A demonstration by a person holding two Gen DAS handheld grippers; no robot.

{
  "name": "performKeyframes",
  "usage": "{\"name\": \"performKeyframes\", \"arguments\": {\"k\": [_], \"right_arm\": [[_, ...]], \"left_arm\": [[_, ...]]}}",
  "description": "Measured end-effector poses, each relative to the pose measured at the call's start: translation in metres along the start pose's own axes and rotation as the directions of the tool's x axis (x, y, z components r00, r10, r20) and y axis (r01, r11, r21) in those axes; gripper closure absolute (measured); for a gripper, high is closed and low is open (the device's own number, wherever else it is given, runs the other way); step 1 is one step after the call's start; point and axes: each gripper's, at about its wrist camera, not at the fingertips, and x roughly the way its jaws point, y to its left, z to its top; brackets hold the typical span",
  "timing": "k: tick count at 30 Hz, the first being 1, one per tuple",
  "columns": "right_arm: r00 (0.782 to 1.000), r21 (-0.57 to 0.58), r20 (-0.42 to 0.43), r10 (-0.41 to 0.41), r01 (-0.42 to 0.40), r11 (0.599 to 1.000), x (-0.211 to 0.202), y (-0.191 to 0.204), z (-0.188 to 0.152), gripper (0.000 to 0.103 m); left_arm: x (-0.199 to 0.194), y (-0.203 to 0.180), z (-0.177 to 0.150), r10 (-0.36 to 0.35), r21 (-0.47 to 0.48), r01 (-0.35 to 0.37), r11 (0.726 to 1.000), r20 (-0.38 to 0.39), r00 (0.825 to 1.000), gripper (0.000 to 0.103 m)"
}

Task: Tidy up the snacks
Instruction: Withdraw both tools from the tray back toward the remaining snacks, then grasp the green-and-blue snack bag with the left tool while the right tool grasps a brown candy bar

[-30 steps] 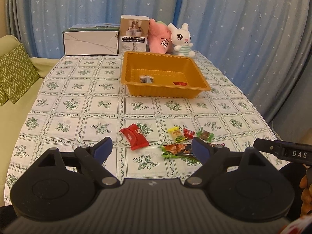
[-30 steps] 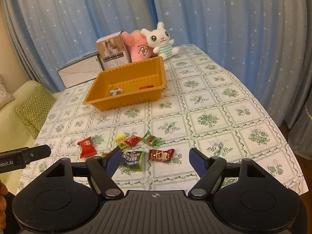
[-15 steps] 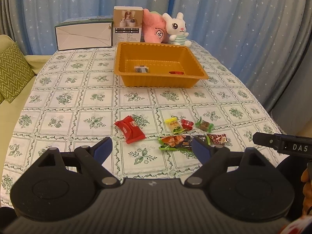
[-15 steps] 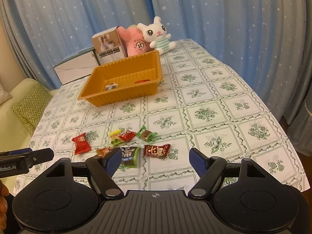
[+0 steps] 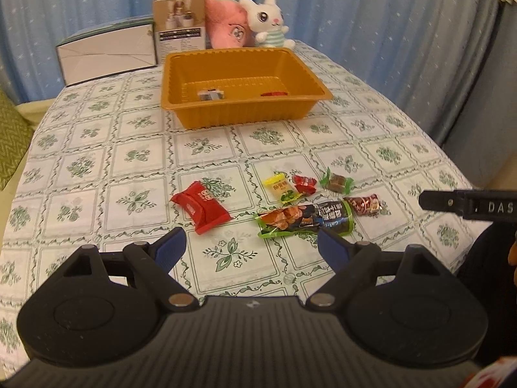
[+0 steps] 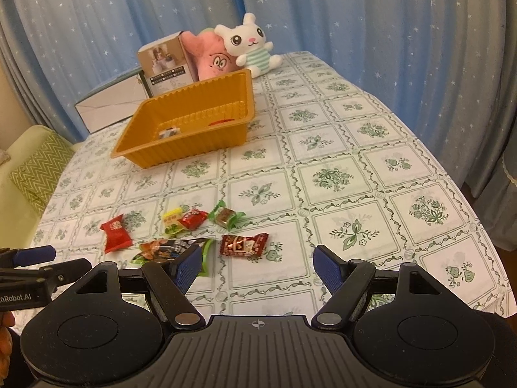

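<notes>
Nearest, above the counter (image 5: pixel 97 168): left tongs (image 5: pixel 251 245) and right tongs (image 6: pixel 260 263) both agape, gripping nothing. Just beyond, scattered snacks (image 5: pixel 303 218), red packet (image 5: pixel 202 207) leftmost. Farther back, orange tray (image 5: pixel 239 110) with two pieces inside; behind, boxes (image 5: pixel 106 53) and plush toys (image 5: pixel 269 22).

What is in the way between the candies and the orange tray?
Nothing visible. Only bare tablecloth lies between the loose candies and the orange tray, and the tray's top is open.
</notes>
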Motion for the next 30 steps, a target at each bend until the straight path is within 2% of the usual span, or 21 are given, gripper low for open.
{"name": "performKeyframes", "arguments": {"k": [3,10,16,20,23,30], "right_arm": [[1.0,-0.001,-0.004,-0.008,0.008,1.0,0.006,-0.003,0.0,0.028],[0.999,0.005,-0.027,-0.021,0.021,1.0,0.024,-0.008,-0.001,0.028],[0.999,0.02,-0.041,-0.028,0.029,0.999,0.037,-0.013,0.0,0.028],[0.998,0.025,-0.051,-0.032,0.034,0.999,0.044,-0.016,0.001,0.028],[0.998,0.028,-0.058,-0.038,0.039,0.999,0.049,-0.018,0.001,0.028],[0.997,0.029,-0.068,-0.041,0.044,0.999,0.056,-0.02,0.002,0.028]], "left_arm": [[0.015,-0.006,0.001,0.0,0.08,0.002,0.997,-0.028,1.0,0.021],[0.051,-0.017,0.006,-0.053,0.225,0.067,0.972,-0.064,0.997,0.025],[0.081,-0.03,0.012,-0.088,0.384,0.117,0.916,-0.095,0.992,0.034],[0.096,-0.04,0.016,-0.118,0.477,0.162,0.864,-0.12,0.986,0.038],[0.103,-0.045,0.02,-0.155,0.514,0.213,0.831,-0.154,0.976,0.051],[0.112,-0.05,0.029,-0.212,0.543,0.3,0.784,-0.219,0.952,0.061]]}}
